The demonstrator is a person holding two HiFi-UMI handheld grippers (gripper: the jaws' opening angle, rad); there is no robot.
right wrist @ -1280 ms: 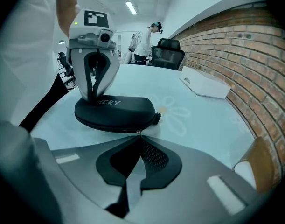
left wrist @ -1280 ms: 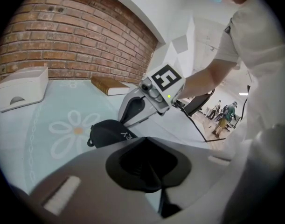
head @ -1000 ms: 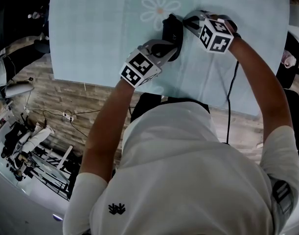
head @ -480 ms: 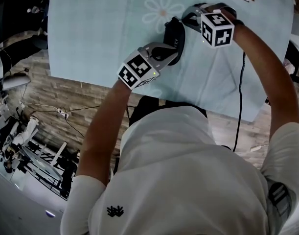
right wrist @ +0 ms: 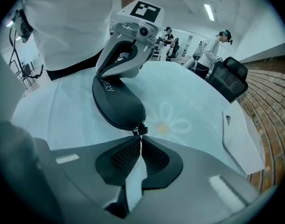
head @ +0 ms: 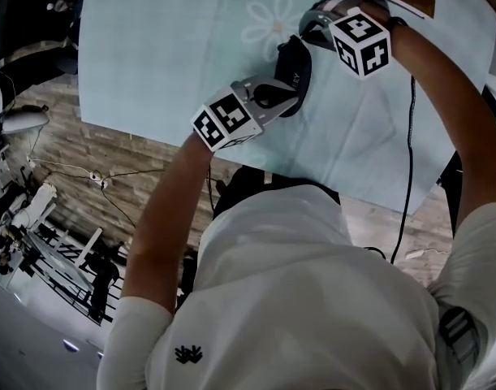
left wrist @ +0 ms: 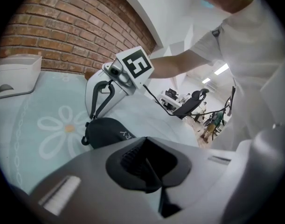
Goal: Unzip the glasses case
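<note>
Right gripper (right wrist: pixel 140 140) pinched the zipper pull (right wrist: pixel 140 130) at the glasses case's (head: pixel 293 65) far end; its long axis ran toward the closed left gripper (head: pixel 282 96), which pressed the near end.

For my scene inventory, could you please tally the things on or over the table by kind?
Glasses case: 1
Grippers: 2, the left gripper and the right gripper
White object at the table's edge: 1
Total: 4
</note>
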